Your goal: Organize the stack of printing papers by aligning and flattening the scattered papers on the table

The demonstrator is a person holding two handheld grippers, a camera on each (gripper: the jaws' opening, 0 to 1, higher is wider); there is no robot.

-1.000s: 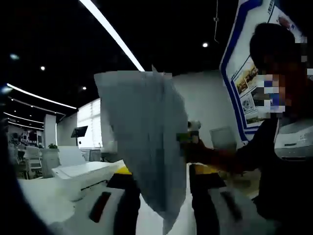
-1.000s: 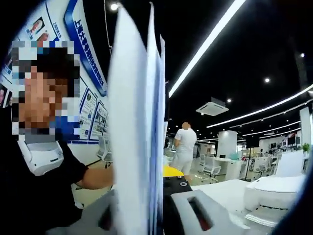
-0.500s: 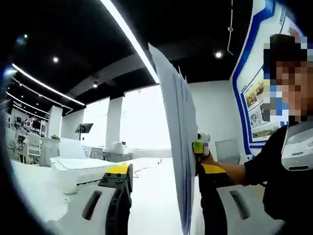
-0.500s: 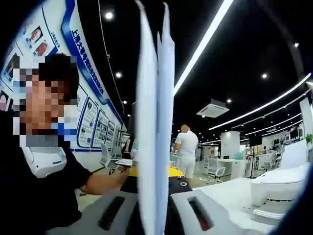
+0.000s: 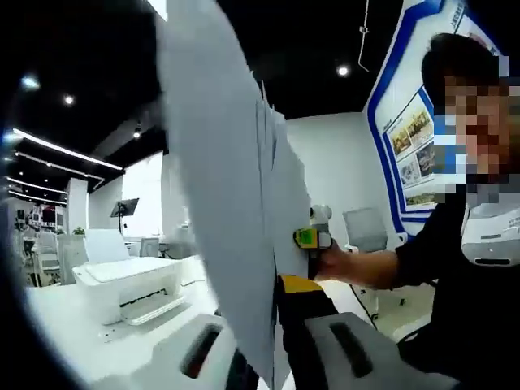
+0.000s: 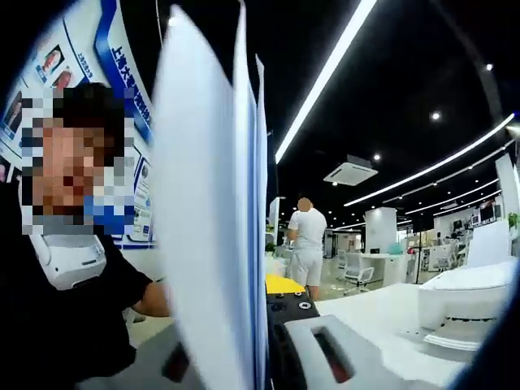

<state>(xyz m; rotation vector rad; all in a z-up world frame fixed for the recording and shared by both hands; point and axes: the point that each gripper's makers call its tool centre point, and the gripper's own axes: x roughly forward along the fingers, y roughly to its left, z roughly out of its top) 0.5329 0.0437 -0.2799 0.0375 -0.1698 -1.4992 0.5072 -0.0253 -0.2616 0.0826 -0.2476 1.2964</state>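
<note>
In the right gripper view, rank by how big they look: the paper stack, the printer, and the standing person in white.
1. Paper stack, though it is nearest the camera.
2. Printer, partly cut off by the edge.
3. Standing person in white, who is far back.

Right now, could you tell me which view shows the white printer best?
The left gripper view: the printer sits whole on the white table, its front tray visible. In the right gripper view, it is cut off at the picture's edge.

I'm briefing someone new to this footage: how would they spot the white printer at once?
In the left gripper view, start from the sheaf of printing papers held upright between the jaws, then look left to the white table. The printer sits there, a low white box with a raised rear flap and a front tray, unlike the thin flat sheets.
</note>
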